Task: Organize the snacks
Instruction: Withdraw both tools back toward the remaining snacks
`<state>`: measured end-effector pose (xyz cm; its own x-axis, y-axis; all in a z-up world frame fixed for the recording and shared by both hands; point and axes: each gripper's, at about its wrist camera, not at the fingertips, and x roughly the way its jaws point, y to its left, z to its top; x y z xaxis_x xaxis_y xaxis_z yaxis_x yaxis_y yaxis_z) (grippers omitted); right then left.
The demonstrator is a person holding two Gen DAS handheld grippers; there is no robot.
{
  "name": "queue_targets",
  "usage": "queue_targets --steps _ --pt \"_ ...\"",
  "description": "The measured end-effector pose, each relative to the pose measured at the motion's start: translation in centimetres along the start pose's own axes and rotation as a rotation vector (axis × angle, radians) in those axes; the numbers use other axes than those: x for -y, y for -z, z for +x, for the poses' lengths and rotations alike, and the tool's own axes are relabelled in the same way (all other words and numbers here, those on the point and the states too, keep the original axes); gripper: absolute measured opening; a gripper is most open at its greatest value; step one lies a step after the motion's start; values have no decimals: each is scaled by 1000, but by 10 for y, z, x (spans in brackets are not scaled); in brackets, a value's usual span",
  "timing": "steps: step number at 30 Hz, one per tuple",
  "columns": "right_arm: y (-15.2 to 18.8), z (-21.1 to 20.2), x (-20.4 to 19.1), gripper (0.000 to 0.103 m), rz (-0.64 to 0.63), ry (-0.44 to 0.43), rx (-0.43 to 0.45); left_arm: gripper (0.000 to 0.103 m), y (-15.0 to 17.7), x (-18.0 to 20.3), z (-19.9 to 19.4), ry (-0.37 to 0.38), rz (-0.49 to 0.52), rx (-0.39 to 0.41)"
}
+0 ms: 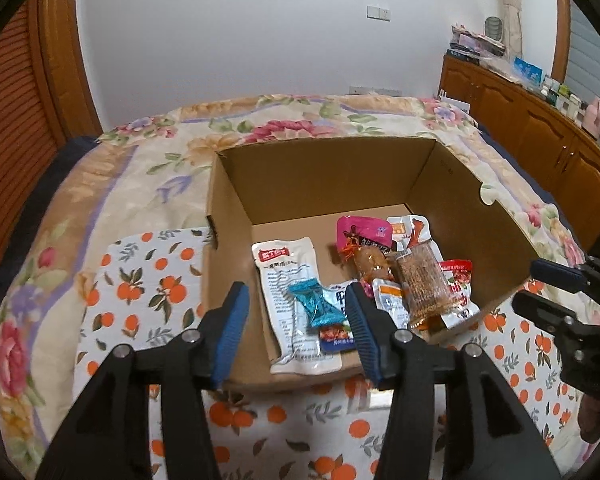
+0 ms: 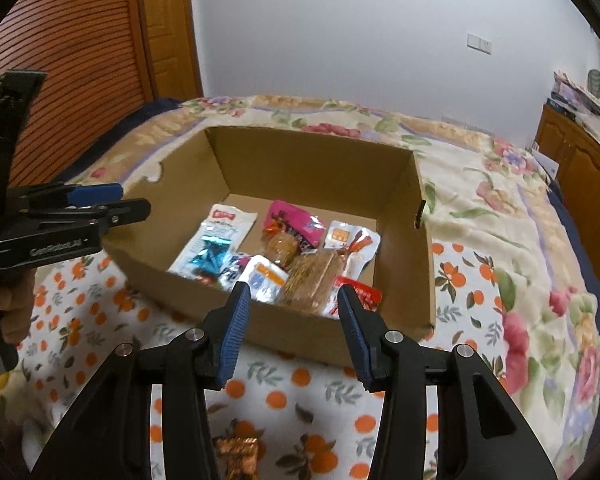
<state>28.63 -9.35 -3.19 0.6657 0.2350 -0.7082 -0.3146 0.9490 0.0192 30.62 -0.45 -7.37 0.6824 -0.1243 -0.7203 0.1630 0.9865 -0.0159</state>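
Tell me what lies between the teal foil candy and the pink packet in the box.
Bare cardboard floor separates teal foil candy from pink packet, seen in left wrist view.

My left gripper [image 1: 298, 322] hangs with its jaws spread wide and nothing between them, over the near edge of the cardboard box [image 1: 324, 184]. Inside, a teal candy [image 1: 315, 305] lies on a white pouch [image 1: 290, 292]; at two o'clock from it sit a pink packet [image 1: 364, 232] and a brown bar [image 1: 422, 284]. My right gripper [image 1: 540, 288] enters at three o'clock, apparently parted, above the orange-print cloth [image 1: 148, 280].
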Motion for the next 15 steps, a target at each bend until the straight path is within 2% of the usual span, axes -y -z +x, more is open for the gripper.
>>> queue_targets --steps 8,15 --pt "19 -30 -17 48 -3 -21 10 54 16 6 -27 -9 14 20" --pt "40 -39 -23 48 12 -32 -5 59 33 12 -44 -7 23 16"
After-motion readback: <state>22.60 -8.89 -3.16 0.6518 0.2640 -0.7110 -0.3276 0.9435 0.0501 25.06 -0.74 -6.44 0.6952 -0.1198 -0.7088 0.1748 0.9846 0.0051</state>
